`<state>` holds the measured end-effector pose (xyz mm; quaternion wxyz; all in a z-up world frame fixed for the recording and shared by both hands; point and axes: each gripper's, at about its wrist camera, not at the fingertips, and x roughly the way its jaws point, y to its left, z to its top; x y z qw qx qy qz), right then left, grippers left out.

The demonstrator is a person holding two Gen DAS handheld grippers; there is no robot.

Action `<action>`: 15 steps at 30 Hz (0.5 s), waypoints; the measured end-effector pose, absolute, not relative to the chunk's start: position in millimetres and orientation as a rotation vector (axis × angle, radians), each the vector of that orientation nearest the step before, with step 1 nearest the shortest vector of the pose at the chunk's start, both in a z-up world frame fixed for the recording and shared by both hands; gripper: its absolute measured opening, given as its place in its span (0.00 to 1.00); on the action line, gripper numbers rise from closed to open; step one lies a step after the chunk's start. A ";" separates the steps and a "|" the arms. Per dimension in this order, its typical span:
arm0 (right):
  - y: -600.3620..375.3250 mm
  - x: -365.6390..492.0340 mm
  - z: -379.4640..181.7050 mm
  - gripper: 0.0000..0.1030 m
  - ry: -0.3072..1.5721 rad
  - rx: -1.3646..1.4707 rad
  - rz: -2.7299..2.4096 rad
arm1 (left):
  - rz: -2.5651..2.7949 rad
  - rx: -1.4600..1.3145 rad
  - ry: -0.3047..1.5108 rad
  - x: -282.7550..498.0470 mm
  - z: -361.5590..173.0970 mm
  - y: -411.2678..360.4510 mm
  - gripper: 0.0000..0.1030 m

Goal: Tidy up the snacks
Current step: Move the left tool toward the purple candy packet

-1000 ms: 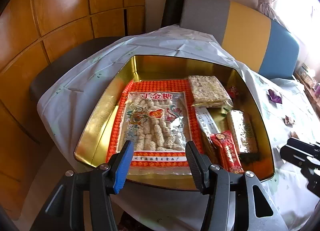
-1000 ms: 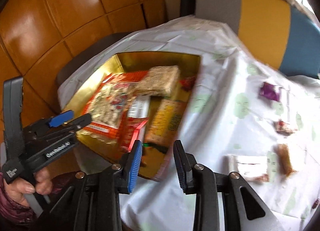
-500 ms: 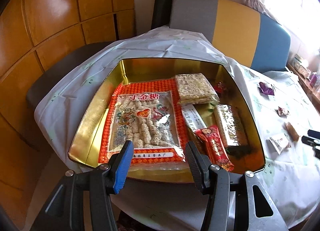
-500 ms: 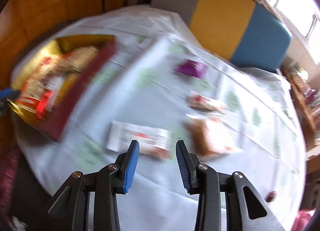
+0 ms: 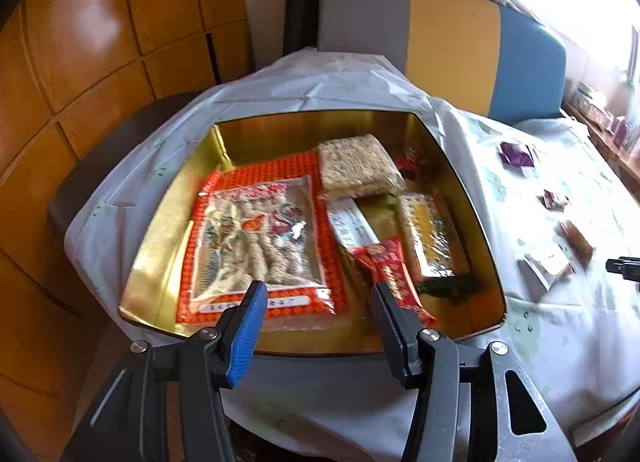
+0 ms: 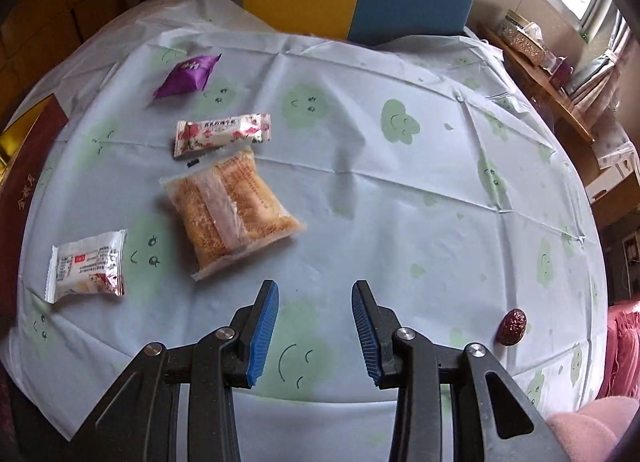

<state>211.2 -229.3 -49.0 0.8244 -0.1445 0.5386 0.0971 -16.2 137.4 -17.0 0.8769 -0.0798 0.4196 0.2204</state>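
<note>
Pale tablecloth [image 6: 400,201] printed with green smiley faces is covering the table; I am holding the right gripper [image 6: 314,336] above its near edge, released, jaws having just been opening with nothing between them; four wrapped snacks are lying left and far of it, the orange cracker pack [image 6: 230,207] nearest; I am hovering the left gripper [image 5: 318,326], released and empty, over the gold tin [image 5: 160,250] of packed snacks.
</note>
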 end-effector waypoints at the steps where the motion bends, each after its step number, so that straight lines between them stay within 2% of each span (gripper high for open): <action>1: -227.7 210.8 -51.8 0.37 1.160 -0.318 0.213 | 0.454 -0.164 0.878 -15.3 -17.2 135.3 0.53; 15: -220.8 198.6 -68.9 0.37 1.255 -0.354 0.240 | 0.319 -0.130 0.881 4.2 -8.9 112.9 0.53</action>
